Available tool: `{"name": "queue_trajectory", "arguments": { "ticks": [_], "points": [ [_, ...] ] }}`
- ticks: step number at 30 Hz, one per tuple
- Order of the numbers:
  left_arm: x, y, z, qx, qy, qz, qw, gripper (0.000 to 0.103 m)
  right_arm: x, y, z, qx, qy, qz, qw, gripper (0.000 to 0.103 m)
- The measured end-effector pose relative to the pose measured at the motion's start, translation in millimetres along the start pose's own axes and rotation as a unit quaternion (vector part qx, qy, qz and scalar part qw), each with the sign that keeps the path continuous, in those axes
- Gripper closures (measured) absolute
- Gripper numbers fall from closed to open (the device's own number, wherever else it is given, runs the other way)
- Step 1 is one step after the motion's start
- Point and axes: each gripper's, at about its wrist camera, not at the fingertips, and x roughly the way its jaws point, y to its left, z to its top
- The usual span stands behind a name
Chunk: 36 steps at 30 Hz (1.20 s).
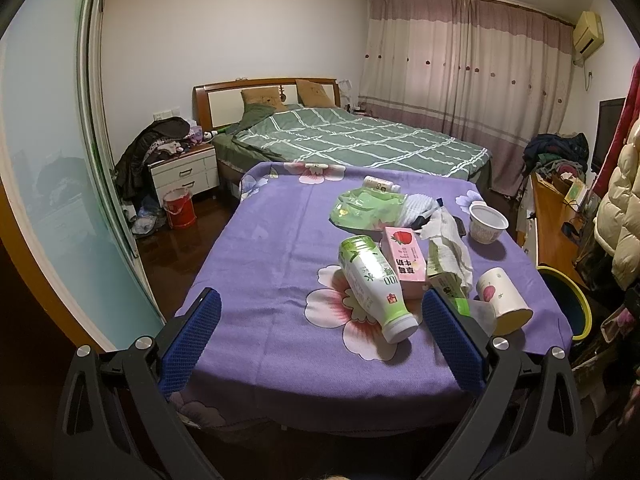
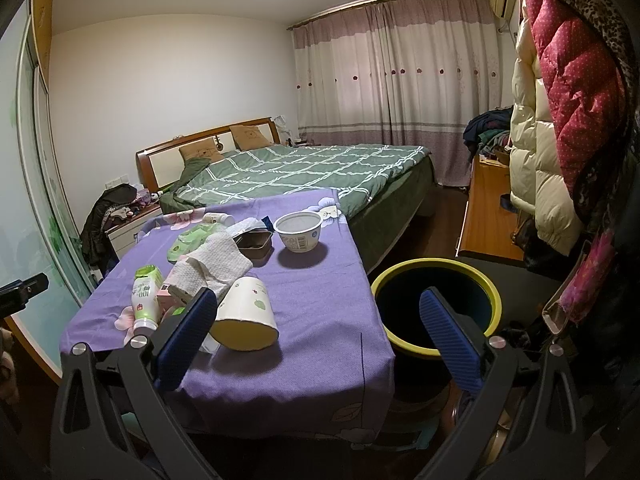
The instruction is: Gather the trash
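Trash lies on a table with a purple flowered cloth (image 1: pixel 260 248) (image 2: pixel 320 280). A green-and-white bottle (image 1: pixel 374 286) (image 2: pixel 145 296) lies on its side. Beside it are a pink strawberry milk carton (image 1: pixel 406 264), a crumpled white tissue (image 1: pixel 448 240) (image 2: pixel 214 260), a tipped paper cup (image 1: pixel 504 300) (image 2: pixel 246 314), a white bowl (image 1: pixel 487 223) (image 2: pixel 299 232) and a green plastic wrapper (image 1: pixel 366 208). A dark bin with a yellow rim (image 2: pixel 436 308) (image 1: pixel 568 300) stands right of the table. My left gripper (image 1: pixel 320 320) is open and empty above the near table edge. My right gripper (image 2: pixel 318 318) is open and empty, between cup and bin.
A bed with a green checked cover (image 1: pixel 352 140) stands behind the table. A nightstand piled with clothes (image 1: pixel 180 160) and a red bucket (image 1: pixel 179 208) are at the left. A wooden desk (image 2: pixel 488 216) and hanging coats (image 2: pixel 568 120) are at the right.
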Motion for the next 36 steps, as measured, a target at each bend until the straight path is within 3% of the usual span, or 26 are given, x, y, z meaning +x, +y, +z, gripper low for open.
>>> {"name": "queue_trajectory", "arguments": {
  "ticks": [36],
  "points": [
    [0.5,-1.5,-0.2,0.004,0.005,-0.001,1.0,0.004,5.1,0.9,-0.2,0.005,0.002,0.0,1.0,0.006]
  ]
}}
